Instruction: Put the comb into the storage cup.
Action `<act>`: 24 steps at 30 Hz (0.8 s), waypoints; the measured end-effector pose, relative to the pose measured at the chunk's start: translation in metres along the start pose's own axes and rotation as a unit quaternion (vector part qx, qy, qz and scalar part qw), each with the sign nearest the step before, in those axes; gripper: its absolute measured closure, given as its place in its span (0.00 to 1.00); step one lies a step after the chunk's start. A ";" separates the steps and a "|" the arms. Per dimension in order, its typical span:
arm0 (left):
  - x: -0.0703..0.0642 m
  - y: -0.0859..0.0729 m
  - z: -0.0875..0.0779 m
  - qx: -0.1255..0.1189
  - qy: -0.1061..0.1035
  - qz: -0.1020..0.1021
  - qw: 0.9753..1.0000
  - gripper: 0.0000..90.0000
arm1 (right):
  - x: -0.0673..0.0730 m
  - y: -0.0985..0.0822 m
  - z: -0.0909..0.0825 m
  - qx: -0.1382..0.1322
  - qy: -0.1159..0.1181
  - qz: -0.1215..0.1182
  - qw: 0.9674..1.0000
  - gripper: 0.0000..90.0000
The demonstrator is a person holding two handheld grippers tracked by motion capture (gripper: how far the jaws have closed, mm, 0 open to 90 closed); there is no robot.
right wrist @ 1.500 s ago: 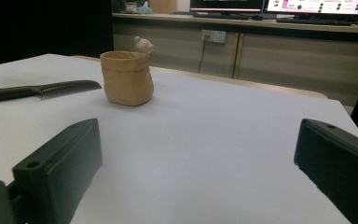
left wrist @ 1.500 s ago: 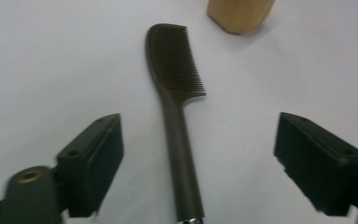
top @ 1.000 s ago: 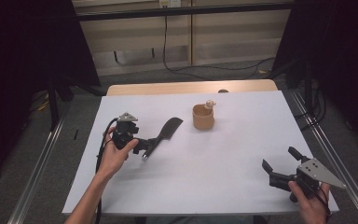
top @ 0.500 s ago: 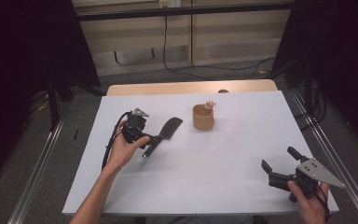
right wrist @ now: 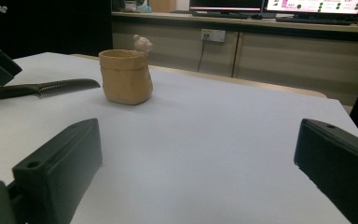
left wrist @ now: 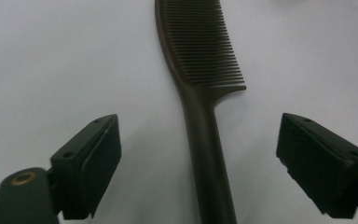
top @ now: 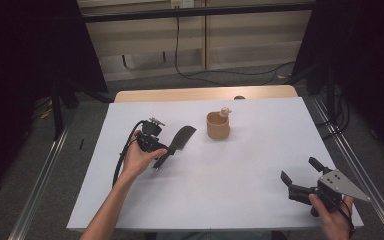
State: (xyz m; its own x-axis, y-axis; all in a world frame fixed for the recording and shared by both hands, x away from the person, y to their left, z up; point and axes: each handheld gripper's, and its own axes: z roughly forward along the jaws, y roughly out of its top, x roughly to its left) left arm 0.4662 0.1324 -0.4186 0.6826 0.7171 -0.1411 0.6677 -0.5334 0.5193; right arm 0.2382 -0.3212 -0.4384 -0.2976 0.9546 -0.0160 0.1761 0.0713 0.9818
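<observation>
While the left gripper (left wrist: pixel 200 154) hangs over the dark comb (left wrist: pixel 204 98) with its jaws spread to either side of the handle, the grasp is not yet made: the pads stand clear of the plastic on both sides, though the jaws have just been closing a little with the handle between them. The comb lies flat on the white table (top: pixel 240 200), left of the tan cup (top: pixel 218 126) with the small bear on its rim, teeth end toward the cup and handle toward the person's left hand (top: pixel 137 159). To take it well, I judge 3 things matter. Keep the handle centred between the 2 jaws, as it roughly is in the left gripper view, so both pads meet it together and it does not swivel. Come low enough for the pads to catch the thin handle's sides, since a flat comb on a smooth sheet could skid or tip if pinched too high. Grip on the plain handle, short of the teeth, which could flex. The right gripper (top: pixel 300 181) rests near the table's right front corner, jaws wide apart, holding nothing, well away from the comb.
</observation>
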 end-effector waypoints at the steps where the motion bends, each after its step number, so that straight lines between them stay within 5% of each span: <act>1: 0.001 0.001 0.000 0.006 0.002 0.008 1.000 0.17 | 0.000 0.000 0.000 0.000 -0.001 0.000 1.000 0.00; 8: -0.003 0.009 0.005 0.023 0.014 0.006 1.000 0.26 | 0.000 0.000 0.001 0.002 0.001 0.000 1.000 0.00; 9: -0.002 0.010 0.005 0.034 0.017 0.021 0.999 0.26 | 0.000 0.000 0.001 0.002 0.001 -0.001 1.000 0.00; 11: -0.003 0.010 0.007 0.039 0.007 0.020 0.999 0.32 | 0.000 0.000 0.000 0.001 0.001 -0.001 1.000 0.00; 15: -0.007 0.010 0.012 0.048 0.019 0.029 0.998 0.38 | 0.000 0.000 0.000 0.002 0.000 0.000 1.000 0.00; 24: -0.007 0.009 0.014 0.048 0.012 0.029 0.998 0.51 | 0.000 0.000 0.001 0.002 0.001 -0.001 1.000 0.00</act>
State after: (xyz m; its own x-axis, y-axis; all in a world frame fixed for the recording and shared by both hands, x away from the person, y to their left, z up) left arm 0.4714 0.1166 -0.4251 0.7137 0.6943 -0.0921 0.6540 -0.6137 0.4423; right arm 0.2387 -0.3211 -0.4390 -0.2996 0.9539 -0.0170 0.1787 0.0736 0.9812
